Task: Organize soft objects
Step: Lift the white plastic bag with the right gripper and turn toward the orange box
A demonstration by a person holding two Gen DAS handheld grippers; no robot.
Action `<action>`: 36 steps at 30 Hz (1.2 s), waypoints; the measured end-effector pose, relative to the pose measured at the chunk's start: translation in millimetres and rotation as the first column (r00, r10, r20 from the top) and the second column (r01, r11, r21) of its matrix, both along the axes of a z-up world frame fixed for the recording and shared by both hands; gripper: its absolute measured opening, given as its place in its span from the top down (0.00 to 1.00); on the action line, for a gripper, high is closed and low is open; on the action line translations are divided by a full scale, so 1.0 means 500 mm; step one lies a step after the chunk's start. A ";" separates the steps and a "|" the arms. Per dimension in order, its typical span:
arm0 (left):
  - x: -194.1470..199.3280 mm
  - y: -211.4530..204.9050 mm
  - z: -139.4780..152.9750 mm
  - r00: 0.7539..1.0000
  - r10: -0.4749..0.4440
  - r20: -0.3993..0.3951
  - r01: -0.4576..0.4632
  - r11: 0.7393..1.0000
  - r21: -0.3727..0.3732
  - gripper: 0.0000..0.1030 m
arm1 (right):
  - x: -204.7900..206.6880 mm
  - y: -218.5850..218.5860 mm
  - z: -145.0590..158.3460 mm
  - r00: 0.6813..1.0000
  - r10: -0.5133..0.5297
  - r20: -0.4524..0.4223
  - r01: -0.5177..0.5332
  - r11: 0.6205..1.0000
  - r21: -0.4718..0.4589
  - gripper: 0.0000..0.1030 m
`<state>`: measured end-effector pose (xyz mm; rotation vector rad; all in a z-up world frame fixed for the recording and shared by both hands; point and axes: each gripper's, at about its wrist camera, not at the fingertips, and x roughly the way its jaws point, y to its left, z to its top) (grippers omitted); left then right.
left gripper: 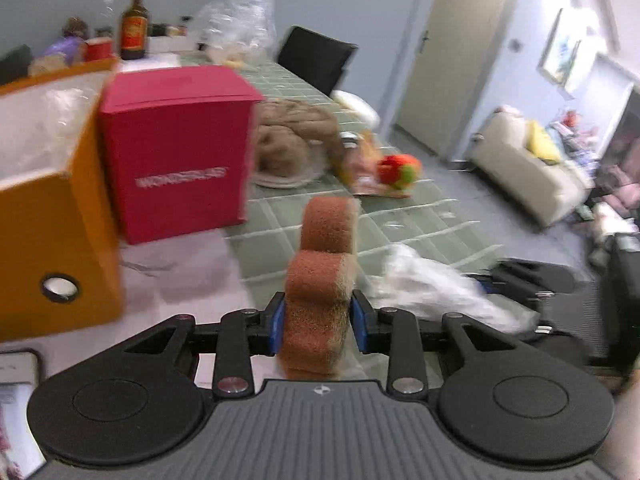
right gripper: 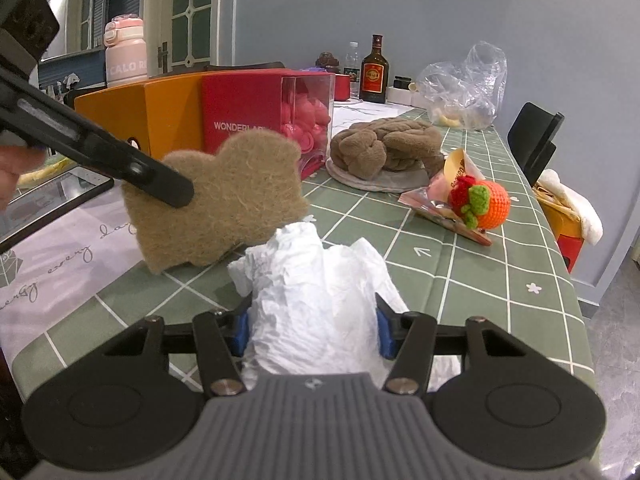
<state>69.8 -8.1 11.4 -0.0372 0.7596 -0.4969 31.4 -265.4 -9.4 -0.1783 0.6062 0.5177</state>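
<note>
My left gripper (left gripper: 319,322) is shut on a brown bear-shaped sponge (left gripper: 322,284) and holds it above the green checked tablecloth (left gripper: 424,216). The sponge also shows in the right wrist view (right gripper: 224,200), with a left finger (right gripper: 160,180) across it. My right gripper (right gripper: 312,330) is shut on a crumpled white tissue (right gripper: 316,300) near the table's front edge; the tissue also shows in the left wrist view (left gripper: 432,284). A brown plush towel (right gripper: 384,146) lies on a plate. A crocheted red, green and orange toy (right gripper: 480,200) rests on a wrapper.
An orange box (left gripper: 60,216) and a red box (left gripper: 180,160) stand at the left. A bottle (right gripper: 374,70) and a clear plastic bag (right gripper: 464,84) are at the far end. A phone (left gripper: 16,400) lies near the left. A black chair (right gripper: 536,140) stands at the right.
</note>
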 end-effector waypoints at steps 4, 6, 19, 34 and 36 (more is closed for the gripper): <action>0.013 -0.014 -0.005 1.000 -0.015 -0.003 0.015 1.000 0.009 0.61 | 0.001 0.001 0.000 1.000 -0.001 0.000 0.001 1.000 0.000 0.46; 0.016 -0.026 -0.019 1.000 0.008 0.014 -0.008 0.999 0.045 0.51 | 0.001 0.000 0.000 1.000 0.000 0.000 0.000 1.000 0.000 0.46; -0.001 -0.038 -0.027 0.996 0.032 0.082 -0.040 0.994 0.100 0.66 | 0.002 0.000 -0.001 1.000 -0.001 0.000 0.001 1.000 0.001 0.46; -0.056 0.010 0.061 0.985 0.041 0.168 -0.038 0.999 -0.019 0.65 | -0.005 0.019 0.002 0.993 -0.115 0.036 0.117 0.992 -0.038 0.72; -0.067 0.020 0.074 0.982 0.050 0.184 -0.043 0.998 -0.037 0.65 | -0.011 0.025 0.009 0.991 -0.130 0.040 0.131 0.990 -0.042 0.77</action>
